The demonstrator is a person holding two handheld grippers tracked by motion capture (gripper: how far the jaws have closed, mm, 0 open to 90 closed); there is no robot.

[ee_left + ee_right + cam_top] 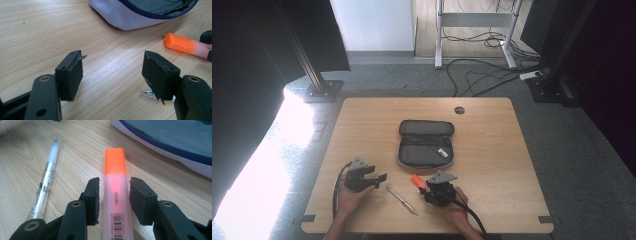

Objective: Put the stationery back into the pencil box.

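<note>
Item 1, left gripper [371, 176]: held in the person's left hand [348, 196] low over the wooden worktop [492, 150]; jaws released and spread wide, nothing between them; in the left gripper view bare wood lies in the gap, and a clear tip of the pen [147, 93] shows just behind the right-hand jaw; black cable loops from its rear toward the near edge.

Item 2, pen [402, 200]: slim, clear barrel with white cap and silver band; lies flat on the worktop between the two grippers, apart from both; in the right gripper view it sits to the left of the jaws, outside them, roughly parallel to the highlighter.

Item 3, highlighter [418, 181]: orange cap, translucent pinkish body with barcode label; lies between the jaws of the right gripper, cap pointing ahead beyond their tips toward the case; in the left gripper view its orange end shows off to the right of the jaws.

Item 4, right gripper [426, 190]: held in the person's right hand [454, 210]; jaws flank the highlighter body on either side; whether the pads press it or stand just clear, cannot tell.

Item 5, pencil case [426, 143]: grey fabric, blue zip, unzipped and lying open flat mid-worktop, ahead of both sets of jaws; a small white object [442, 152] rests in its near half.
</note>
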